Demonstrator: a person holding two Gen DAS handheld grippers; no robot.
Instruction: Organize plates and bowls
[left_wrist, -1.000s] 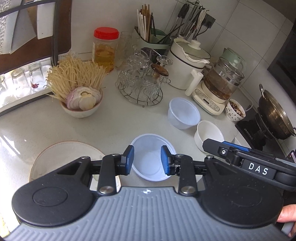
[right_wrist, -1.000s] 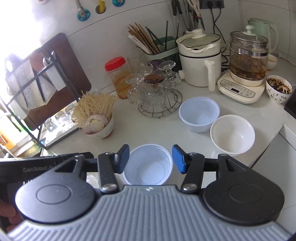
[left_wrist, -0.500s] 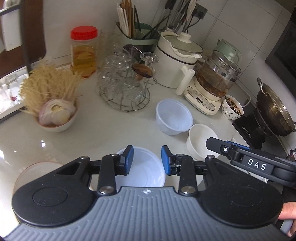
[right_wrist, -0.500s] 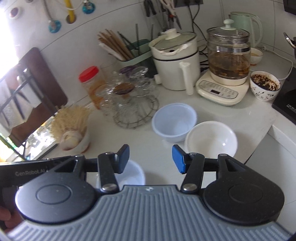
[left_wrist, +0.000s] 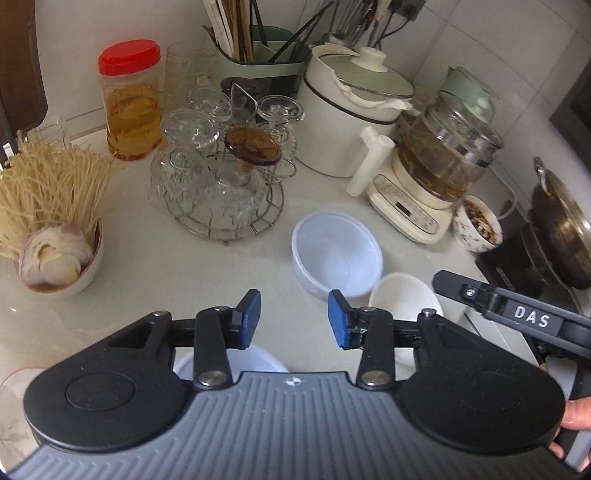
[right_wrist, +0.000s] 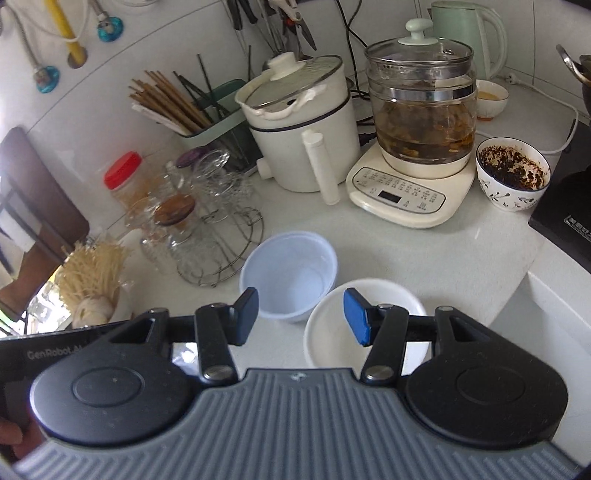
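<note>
Left wrist view: left claw (left_wrist: 294, 319) open, nothing between its pads, hovering over bare worktop (left_wrist: 155, 280). A clear bowl (left_wrist: 338, 254) sits ahead and slightly right of the claw; a white bowl (left_wrist: 404, 295) touches or nearly touches it, further right and closer. A second clear bowl (left_wrist: 255, 360) peeks from under the claw body, mostly hidden. Plate (left_wrist: 13, 391) at far left edge, well apart from the bowls. Right claw arm enters at the right, beside the white bowl.

Right wrist view: right claw (right_wrist: 301, 319) open, empty. The white bowl (right_wrist: 332, 325) lies right under it, near rim between and below the pads, its body mostly toward the right pad (right_wrist: 355, 319). Clear bowl (right_wrist: 290, 275) just ahead and left, rims look touching.

Judgement: right claw is nearer both bowls; the white one is directly beneath, so a short drop onto its rim seems the likely next grasp. Bowls are round, no long axis; the rim wall is the only grip. Neighbouring rim could get nudged.
</note>
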